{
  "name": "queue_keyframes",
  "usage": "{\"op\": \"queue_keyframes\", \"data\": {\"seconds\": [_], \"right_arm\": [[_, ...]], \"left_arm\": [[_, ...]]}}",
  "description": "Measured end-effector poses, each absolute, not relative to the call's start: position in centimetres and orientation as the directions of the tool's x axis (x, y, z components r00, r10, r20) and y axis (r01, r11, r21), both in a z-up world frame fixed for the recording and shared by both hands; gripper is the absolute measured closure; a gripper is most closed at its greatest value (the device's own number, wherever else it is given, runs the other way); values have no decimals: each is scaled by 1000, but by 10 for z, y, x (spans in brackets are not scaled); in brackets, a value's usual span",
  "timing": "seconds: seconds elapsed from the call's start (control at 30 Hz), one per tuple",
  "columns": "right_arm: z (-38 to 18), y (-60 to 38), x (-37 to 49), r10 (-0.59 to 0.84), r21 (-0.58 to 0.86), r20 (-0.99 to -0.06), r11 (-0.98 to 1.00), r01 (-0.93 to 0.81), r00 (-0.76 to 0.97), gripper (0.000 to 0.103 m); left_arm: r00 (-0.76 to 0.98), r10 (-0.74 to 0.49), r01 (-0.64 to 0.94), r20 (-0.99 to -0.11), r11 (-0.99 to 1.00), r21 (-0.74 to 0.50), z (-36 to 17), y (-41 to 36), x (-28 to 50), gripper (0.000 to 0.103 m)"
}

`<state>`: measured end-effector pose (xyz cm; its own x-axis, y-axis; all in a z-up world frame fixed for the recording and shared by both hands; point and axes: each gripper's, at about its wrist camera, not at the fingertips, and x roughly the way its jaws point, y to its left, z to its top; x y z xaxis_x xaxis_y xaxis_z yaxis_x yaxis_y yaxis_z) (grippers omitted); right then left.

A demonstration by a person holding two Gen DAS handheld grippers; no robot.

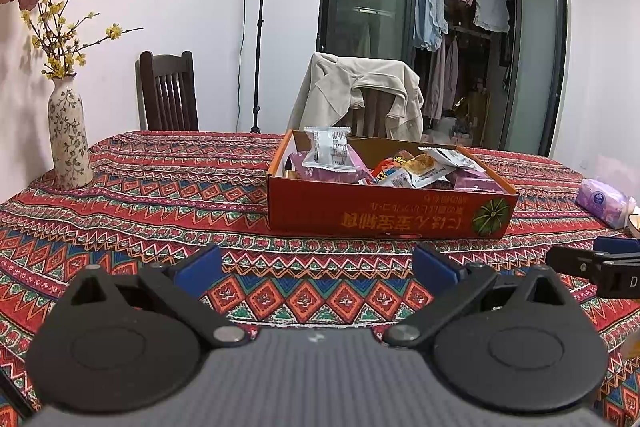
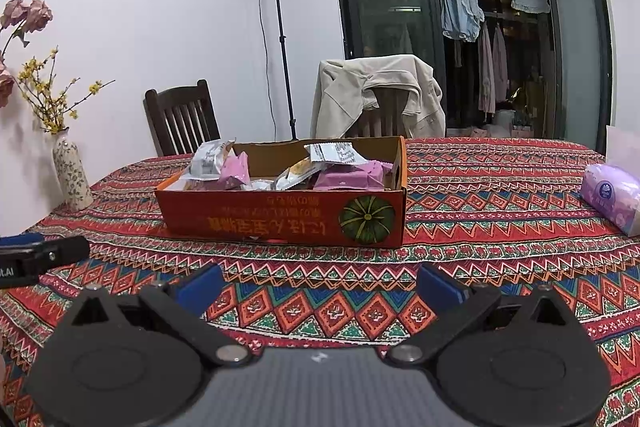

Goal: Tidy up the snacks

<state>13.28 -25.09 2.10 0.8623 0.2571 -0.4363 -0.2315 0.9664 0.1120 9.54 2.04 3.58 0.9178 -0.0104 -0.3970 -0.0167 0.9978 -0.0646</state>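
Note:
An open red cardboard box [image 1: 384,213] with a pumpkin print stands on the patterned tablecloth; it also shows in the right wrist view [image 2: 280,217]. It holds several wrapped snacks: purple packets [image 2: 352,179], white packets [image 1: 330,147] and an orange-red one [image 1: 390,165]. My left gripper [image 1: 318,265] is open and empty, low over the cloth in front of the box. My right gripper [image 2: 320,283] is open and empty, also in front of the box. Each gripper's tip shows at the edge of the other's view.
A floral vase [image 1: 68,139] with flowers stands at the table's left. A purple tissue pack [image 2: 612,197] lies at the right. Two chairs stand behind the table, one draped with a beige jacket [image 1: 360,95]. A light stand [image 1: 260,27] is by the wall.

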Motion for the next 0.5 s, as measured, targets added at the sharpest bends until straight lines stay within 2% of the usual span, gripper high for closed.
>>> {"op": "queue_keyframes", "data": {"seconds": [0.5], "right_arm": [[20,-251,132,256,113,-437,967,-230,862,0]], "left_arm": [[916,-8,-19,-402,998,-63,34,21,96,0]]}}
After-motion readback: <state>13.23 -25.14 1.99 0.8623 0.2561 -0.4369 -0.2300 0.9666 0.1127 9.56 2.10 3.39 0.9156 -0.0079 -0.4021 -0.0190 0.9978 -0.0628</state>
